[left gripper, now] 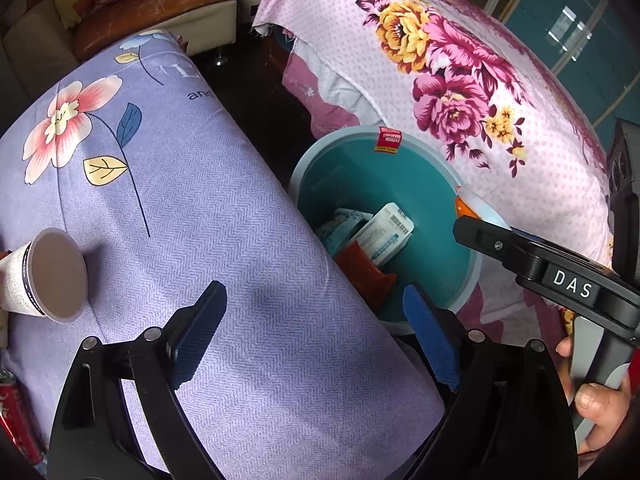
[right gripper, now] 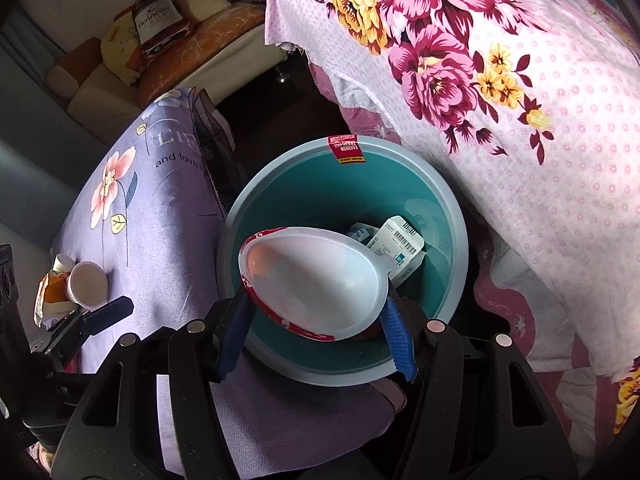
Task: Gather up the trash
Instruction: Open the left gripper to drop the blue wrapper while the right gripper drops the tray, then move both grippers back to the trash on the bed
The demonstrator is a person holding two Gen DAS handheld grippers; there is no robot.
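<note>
A squashed white disposable bowl with a red printed outside (right gripper: 316, 280) is clamped between the blue ribbed fingers (right gripper: 396, 336) of the right gripper (right gripper: 316, 340). The bowl is held directly above the open mouth of the round teal plastic bin with a pale grey rim (right gripper: 452, 208). Its long axis is seen running from lower right to upper left across the bin, with the open side turned toward the camera. Inside the bin, a white barcoded packet (right gripper: 396, 248) and a red wrapper (left gripper: 362, 268) are seen lying on the bottom. The left gripper (left gripper: 316, 340) is held beside the bin, over the lilac flowered cloth (left gripper: 200, 200); its fingers are spread apart and nothing is held. A white paper cup (left gripper: 44, 276) is seen lying on its side on that cloth, well apart from the bin, mouth toward the camera.
</note>
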